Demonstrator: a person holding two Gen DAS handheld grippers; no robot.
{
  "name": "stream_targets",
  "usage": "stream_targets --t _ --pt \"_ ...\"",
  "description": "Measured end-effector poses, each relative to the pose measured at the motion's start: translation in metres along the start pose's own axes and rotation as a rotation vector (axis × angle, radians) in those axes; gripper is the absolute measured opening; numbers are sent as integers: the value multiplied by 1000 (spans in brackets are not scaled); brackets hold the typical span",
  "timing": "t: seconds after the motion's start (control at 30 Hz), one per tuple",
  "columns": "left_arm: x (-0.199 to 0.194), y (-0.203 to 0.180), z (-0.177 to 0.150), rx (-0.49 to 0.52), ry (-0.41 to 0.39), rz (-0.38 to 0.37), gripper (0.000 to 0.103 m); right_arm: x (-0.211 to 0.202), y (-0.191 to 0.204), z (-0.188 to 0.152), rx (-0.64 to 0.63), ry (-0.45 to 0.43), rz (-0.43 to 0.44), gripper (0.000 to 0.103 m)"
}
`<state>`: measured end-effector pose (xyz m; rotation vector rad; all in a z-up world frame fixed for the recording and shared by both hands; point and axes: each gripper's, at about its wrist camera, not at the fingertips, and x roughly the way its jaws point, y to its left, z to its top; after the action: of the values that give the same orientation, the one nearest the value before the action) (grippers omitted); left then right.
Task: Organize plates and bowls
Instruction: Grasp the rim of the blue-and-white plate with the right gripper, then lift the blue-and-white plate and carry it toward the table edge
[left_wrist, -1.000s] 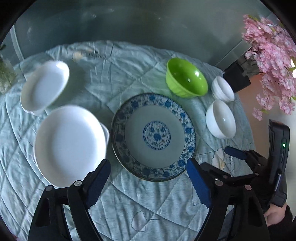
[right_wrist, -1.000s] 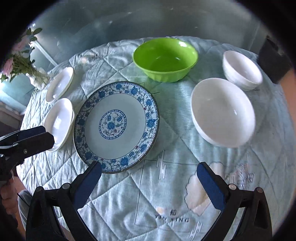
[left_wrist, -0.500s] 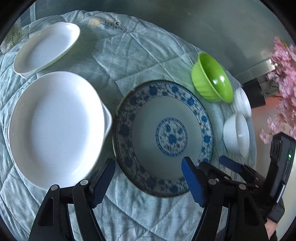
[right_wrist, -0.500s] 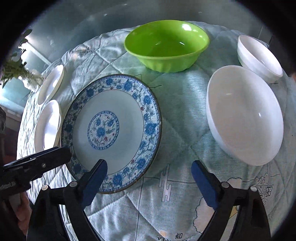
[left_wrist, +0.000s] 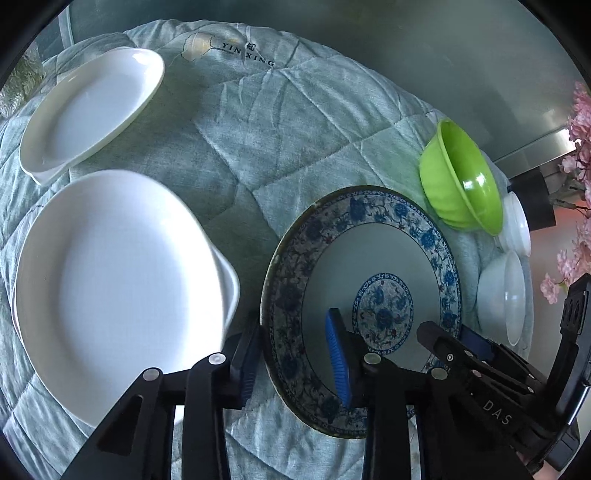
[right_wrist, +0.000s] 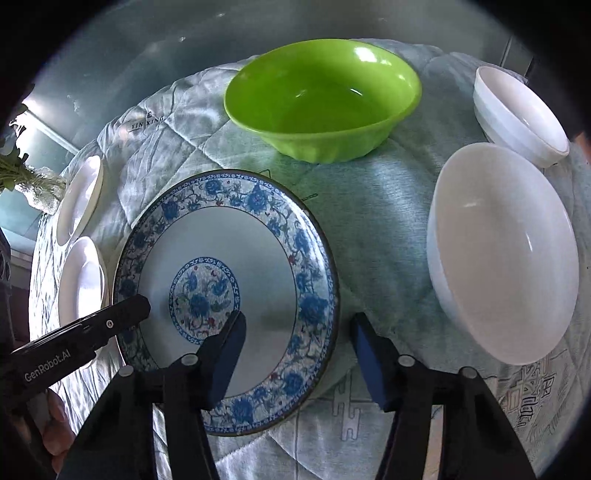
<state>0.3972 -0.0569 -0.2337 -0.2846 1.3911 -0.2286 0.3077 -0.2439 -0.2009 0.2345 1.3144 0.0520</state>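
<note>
A blue-and-white patterned plate (left_wrist: 369, 266) lies on the quilted cloth, also in the right wrist view (right_wrist: 221, 258). My left gripper (left_wrist: 295, 354) is open and straddles the plate's left rim, one finger outside, one over the plate. My right gripper (right_wrist: 299, 354) is open and straddles its right rim. A green bowl (right_wrist: 321, 99) stands behind the plate. A large white bowl (right_wrist: 502, 251) and a small white bowl (right_wrist: 517, 114) sit to the right. Two white dishes (left_wrist: 110, 280) (left_wrist: 92, 110) lie to the left.
The round table is covered by a pale green quilt (left_wrist: 258, 122). Pink blossoms (left_wrist: 580, 206) and a dark box (left_wrist: 535, 199) stand at the right edge. A vase with greenery (right_wrist: 33, 188) stands at the far left.
Both grippers have come down and forward onto the patterned plate; each now straddles one side of its rim. The jaws have narrowed somewhat.
</note>
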Motion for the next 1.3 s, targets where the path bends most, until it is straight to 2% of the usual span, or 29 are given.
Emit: stream_targets --t 0.07,0.13,0.3,0.37,0.43,0.6,0.73,0.9,1.3 --pt "0 -1 1 16 3 10 31 1 1 2 -1 -2 -1 48" --pt "0 -3 3 24 7 21 31 1 0 6 3 -2 -13 44" --pt "-1 1 9 -17 6 7 31 2 -4 13 27 5 -16 42" --pt "0 -2 12 -3 3 24 31 3 -4 14 26 11 -24 42" --pt "0 -7 12 20 -4 65 26 4 -2 14 23 10 -31 42" --pt "-7 -10 8 62 -23 63 26 -1 -7 12 47 -18 -17 33" --pt "-21 -19 1 99 -63 87 26 -15 -8 7 44 -49 -24 32" --pt "-40 -22 -7 109 -88 83 26 -32 -4 0 37 -63 -19 32" --pt "-110 -11 -64 122 -129 87 26 -79 28 -42 11 -97 4 32"
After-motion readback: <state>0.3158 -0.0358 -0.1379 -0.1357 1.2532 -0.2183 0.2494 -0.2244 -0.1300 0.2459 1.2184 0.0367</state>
